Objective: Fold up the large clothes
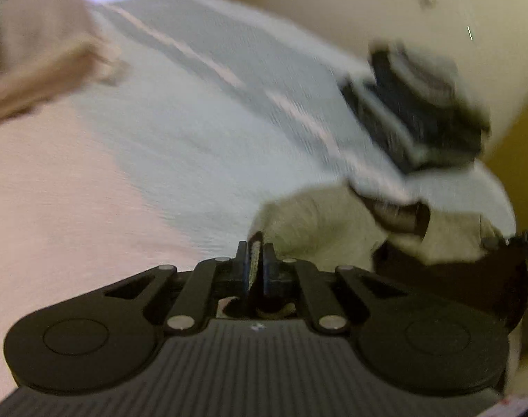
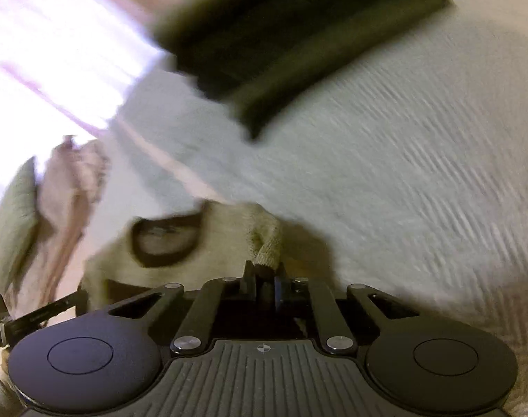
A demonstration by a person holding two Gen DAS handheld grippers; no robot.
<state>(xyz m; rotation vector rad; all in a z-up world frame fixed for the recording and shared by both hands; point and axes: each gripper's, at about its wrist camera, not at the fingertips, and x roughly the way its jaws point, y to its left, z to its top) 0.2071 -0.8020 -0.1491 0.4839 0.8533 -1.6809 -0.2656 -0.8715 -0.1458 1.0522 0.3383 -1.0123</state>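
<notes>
A cream knit sweater (image 1: 319, 229) with a dark neckband (image 1: 396, 213) lies on the white bed cover (image 1: 180, 160). My left gripper (image 1: 255, 260) is shut on an edge of the sweater, and a thin strip of knit shows between its pads. In the right wrist view the same sweater (image 2: 118, 267) spreads to the left, its dark neckband (image 2: 163, 239) facing up. My right gripper (image 2: 264, 274) is shut on a raised fold of the knit near the shoulder. Both pictures are blurred.
A stack of dark folded clothes (image 2: 291, 34) sits on the bed cover (image 2: 403, 173) beyond the sweater, also seen as a dark pile (image 1: 413, 111). Pinkish clothes (image 2: 69, 187) and a green cushion (image 2: 17, 215) lie at the left. A pinkish cloth (image 1: 45, 52) lies at the upper left.
</notes>
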